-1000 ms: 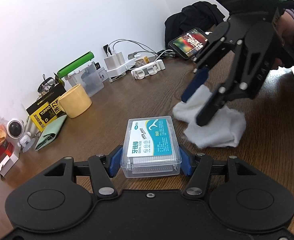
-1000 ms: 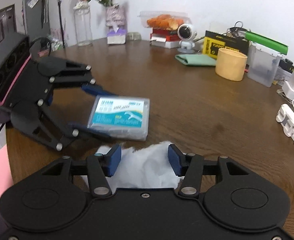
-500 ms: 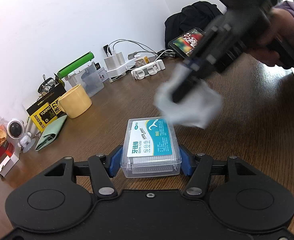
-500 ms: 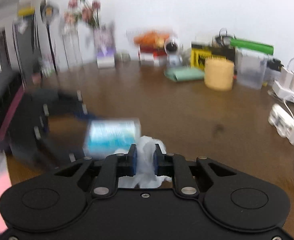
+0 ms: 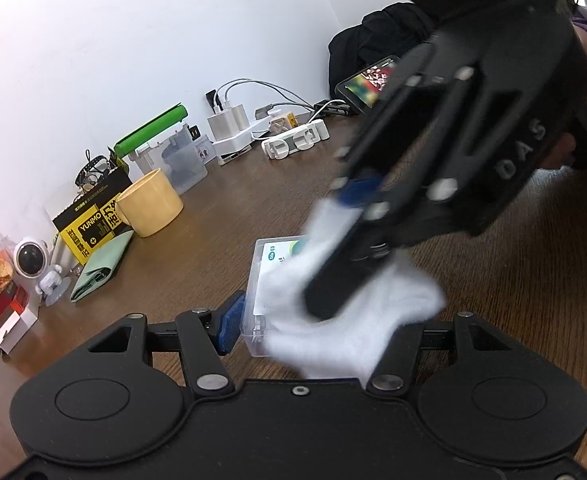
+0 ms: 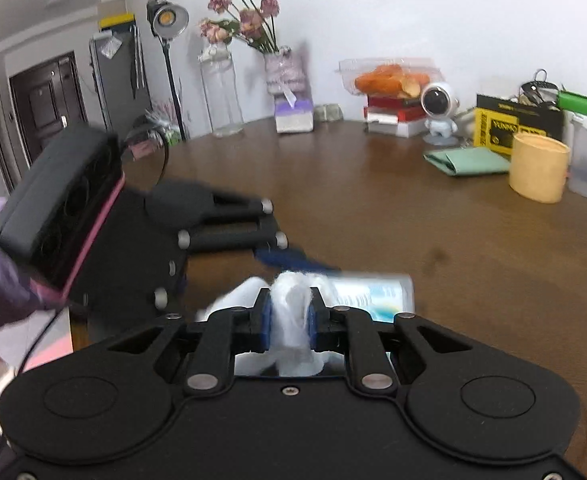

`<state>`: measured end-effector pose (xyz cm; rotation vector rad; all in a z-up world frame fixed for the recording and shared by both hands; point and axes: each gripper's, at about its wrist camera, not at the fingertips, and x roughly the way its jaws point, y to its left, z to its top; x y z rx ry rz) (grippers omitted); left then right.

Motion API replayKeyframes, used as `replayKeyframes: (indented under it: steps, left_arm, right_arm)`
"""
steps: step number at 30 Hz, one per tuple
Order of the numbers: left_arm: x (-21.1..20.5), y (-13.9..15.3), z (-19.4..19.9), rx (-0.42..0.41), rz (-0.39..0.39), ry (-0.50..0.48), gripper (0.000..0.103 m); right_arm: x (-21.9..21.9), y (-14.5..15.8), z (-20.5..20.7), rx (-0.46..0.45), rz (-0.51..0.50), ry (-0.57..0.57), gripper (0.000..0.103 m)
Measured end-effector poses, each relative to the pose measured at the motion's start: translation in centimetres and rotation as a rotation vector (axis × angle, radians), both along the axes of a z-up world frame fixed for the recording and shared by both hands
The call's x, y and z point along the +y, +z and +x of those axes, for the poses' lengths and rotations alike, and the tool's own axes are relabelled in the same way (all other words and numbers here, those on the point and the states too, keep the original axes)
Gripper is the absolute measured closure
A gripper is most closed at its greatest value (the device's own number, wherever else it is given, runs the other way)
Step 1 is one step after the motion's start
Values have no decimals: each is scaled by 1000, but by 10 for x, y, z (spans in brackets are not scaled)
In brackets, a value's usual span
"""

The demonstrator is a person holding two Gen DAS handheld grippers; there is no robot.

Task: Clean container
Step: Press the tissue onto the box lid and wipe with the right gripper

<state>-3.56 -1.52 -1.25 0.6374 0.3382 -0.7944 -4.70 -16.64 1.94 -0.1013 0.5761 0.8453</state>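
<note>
The left gripper (image 5: 313,320) is clamped on a clear plastic floss-pick box (image 5: 271,276) that sits on the brown worktop (image 5: 513,280), just ahead of the camera at 12 o'clock in the left wrist view; one blue pad (image 5: 229,328) presses its left wall, while the other side is hidden under cloth. The right gripper (image 6: 289,320) is pinched tight on a bunched white cloth (image 6: 293,308), its jaws having just closed on it. From the left wrist view that gripper reaches in from 2 o'clock, and the cloth (image 5: 353,320) drapes over the right part of the box lid. In the right wrist view the box (image 6: 373,292) lies just beyond the cloth at 1 o'clock, blurred. A yellow mug (image 5: 149,202) stands well apart at 10 o'clock, beside a folded green cloth (image 5: 101,268).
</note>
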Motion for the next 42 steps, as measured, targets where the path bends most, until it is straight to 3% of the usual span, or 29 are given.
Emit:
replayKeyframes:
  steps: [7, 15, 18, 21, 25, 29, 36, 42]
  left_arm:
    - [-1, 0, -1, -4, 1, -1, 46]
    - [-1, 0, -1, -1, 0, -1, 45]
    - [-1, -1, -3, -6, 2, -1, 45]
    - [-1, 0, -2, -1, 0, -1, 45]
    - [-1, -1, -4, -4, 1, -1, 45]
    - [-1, -1, -5, -2, -1, 0, 45]
    - [-1, -1, -6, -3, 0, -1, 45]
    - [0, -1, -6, 3, -3, 0, 45]
  right_arm:
    - [-35, -1, 31, 9, -5, -202, 84]
    - [4, 3, 18, 2, 28, -32, 84]
    - [-8, -2, 3, 11, 8, -40, 84]
    - [-28, -5, 6, 20, -11, -117, 84]
    - [-35, -3, 27, 14, -15, -188, 84]
    - [-17, 0, 36, -16, -13, -166, 84]
    - [8, 2, 11, 3, 6, 13, 83]
    - [-25, -1, 4, 21, -28, -97, 83]
